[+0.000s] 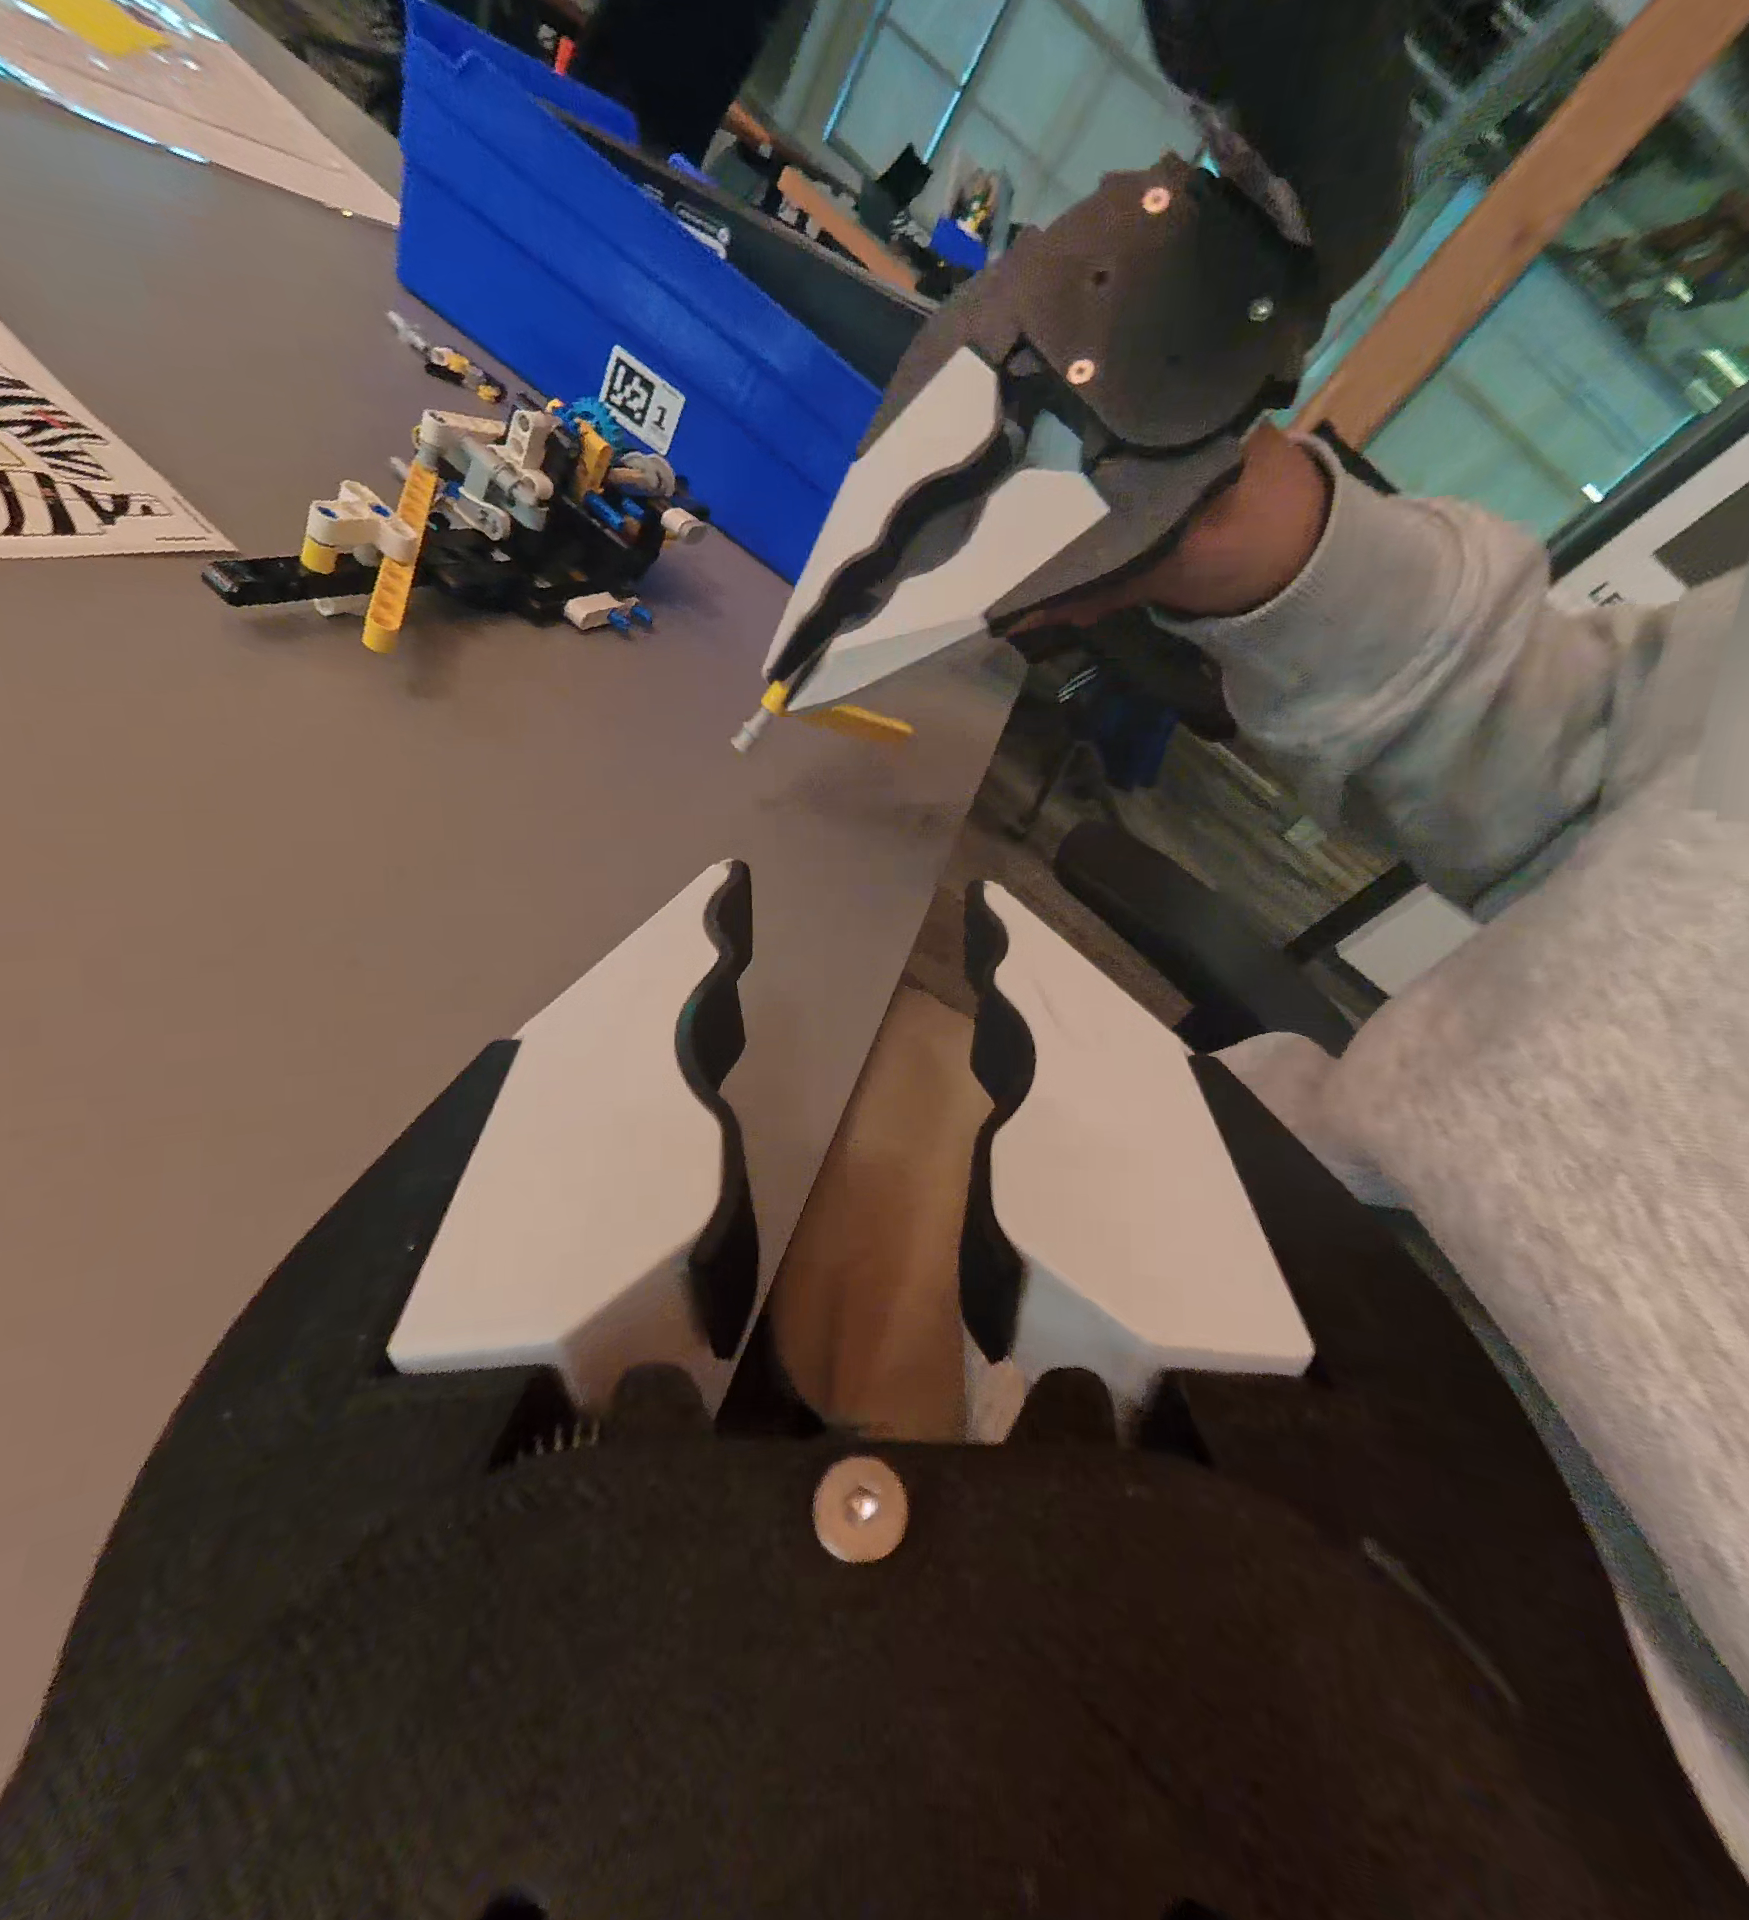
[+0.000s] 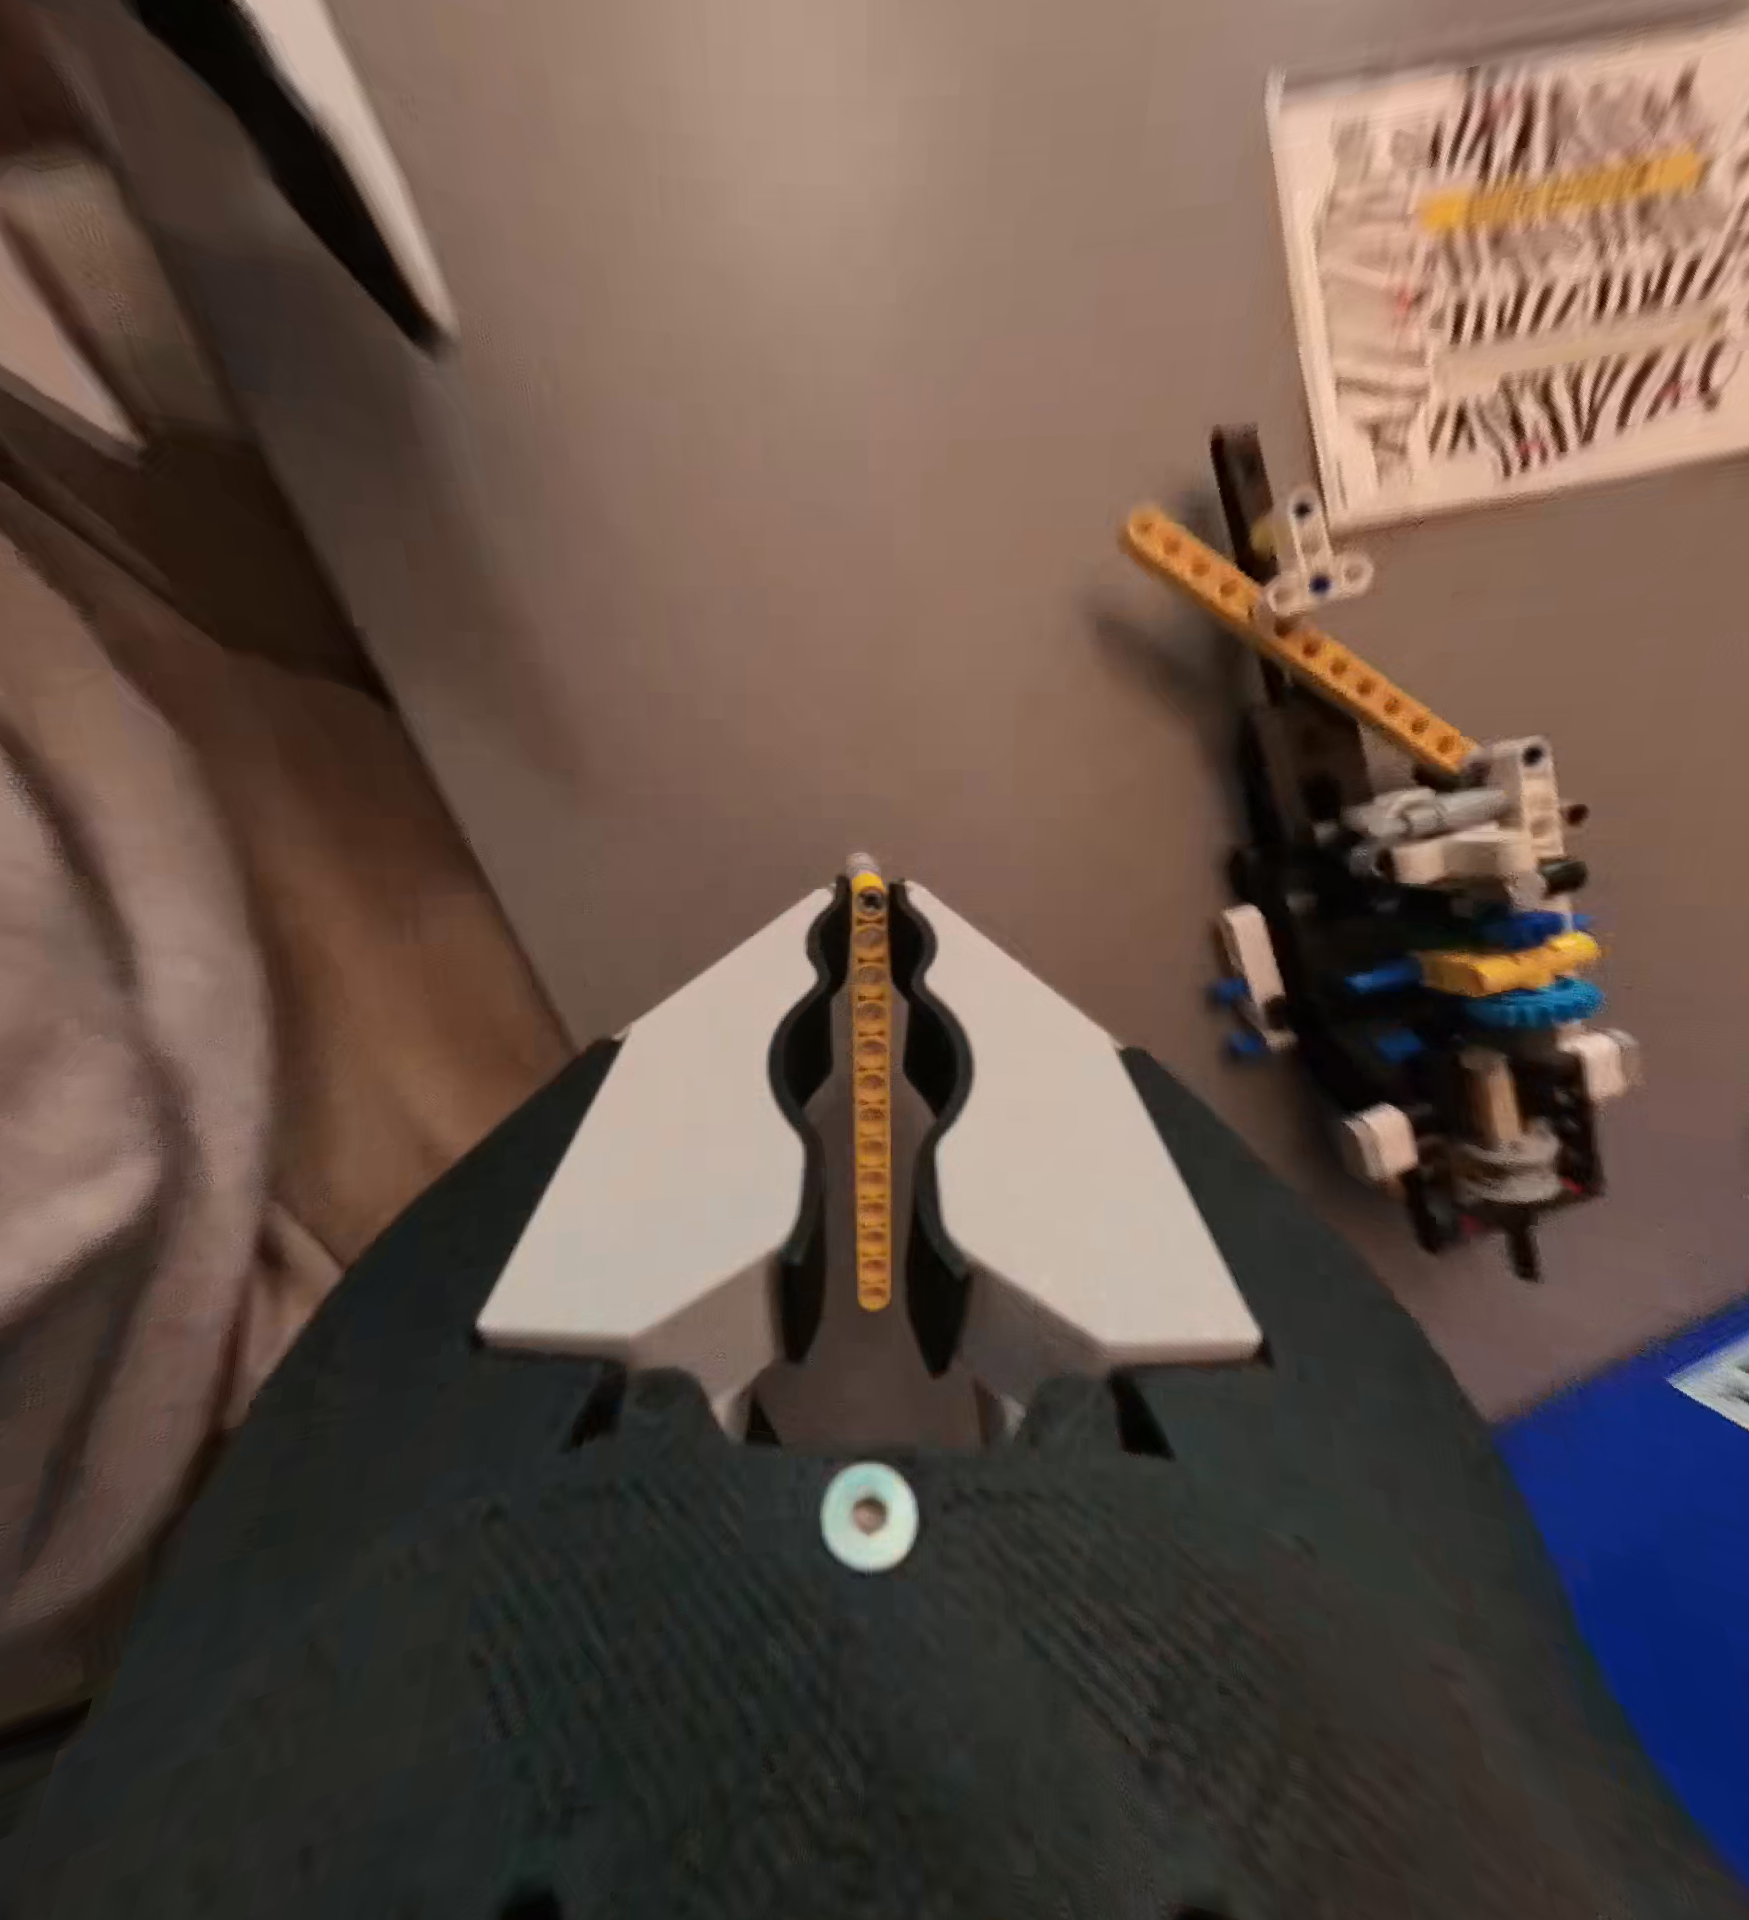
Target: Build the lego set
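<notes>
In the left wrist view we find a printed sheet with black stripes [image 1: 8, 447] at far left, well beyond the fingers. To its right, ahead of and left of the left gripper's [image 1: 854, 904] tips, the partly built lego model [image 1: 475, 520] rests on the grey table [image 1: 226, 831], with a few loose small parts [image 1: 454, 364] behind it. Just behind the model stands a blue bin [image 1: 579, 270] bearing a square marker tag [image 1: 643, 400]. The left gripper stands wide apart and holds nothing; the table edge runs up between its fingers. Ahead and to the right, the right gripper [image 1: 782, 691] points down toward the table, carried by a hand [image 1: 1234, 530] in a grey sleeve [image 1: 1421, 665].

In the right wrist view, blurred fabric fills the left. At centre we record the right gripper [image 2: 868, 883] narrowed onto a long yellow holed beam [image 2: 871, 1091], pinched at the tips and running back between the fingers, with a small grey pin end [image 2: 862, 862] projecting past the tips. Right of the fingers, well apart, lies the lego model [image 2: 1421, 935] with its own yellow beam [image 2: 1296, 644] slanting across it. The striped sheet [image 2: 1576, 281] lies beyond it, and the blue bin [image 2: 1680, 1538] at lower right.
</notes>
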Demonstrator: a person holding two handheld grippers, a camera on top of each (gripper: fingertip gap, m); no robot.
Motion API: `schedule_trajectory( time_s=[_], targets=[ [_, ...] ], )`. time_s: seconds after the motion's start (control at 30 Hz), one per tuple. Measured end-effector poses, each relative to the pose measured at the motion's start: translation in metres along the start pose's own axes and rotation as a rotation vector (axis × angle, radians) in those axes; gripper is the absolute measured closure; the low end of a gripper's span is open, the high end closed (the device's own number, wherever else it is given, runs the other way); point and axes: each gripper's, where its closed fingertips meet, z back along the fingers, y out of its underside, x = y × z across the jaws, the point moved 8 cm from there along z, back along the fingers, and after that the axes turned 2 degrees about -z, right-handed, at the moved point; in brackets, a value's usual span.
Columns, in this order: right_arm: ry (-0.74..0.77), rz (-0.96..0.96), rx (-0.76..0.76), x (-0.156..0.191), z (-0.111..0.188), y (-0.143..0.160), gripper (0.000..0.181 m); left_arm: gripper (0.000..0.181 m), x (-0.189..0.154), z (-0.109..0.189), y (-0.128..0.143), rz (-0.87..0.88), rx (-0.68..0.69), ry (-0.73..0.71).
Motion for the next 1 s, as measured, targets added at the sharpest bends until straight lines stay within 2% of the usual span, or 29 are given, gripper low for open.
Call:
schedule_trajectory(
  time_s=[0.13, 0.33, 1.0],
  targets=[
    [0.038, 0.088, 0.230, -0.008, -0.023, -0.002, 0.176, 0.143, 0.003, 0.007, -0.003, 0.038, -0.023, -0.003],
    [0.036, 0.122, 0.369, -0.006, -0.036, -0.009, 0.176, 0.144, 0.012, 0.015, -0.005, 0.103, -0.045, 0.011],
    [-0.049, 0.055, 0.408, -0.013, -0.040, -0.010, 0.176, 0.145, 0.016, 0.017, -0.004, 0.150, -0.045, 0.029]
  ],
)
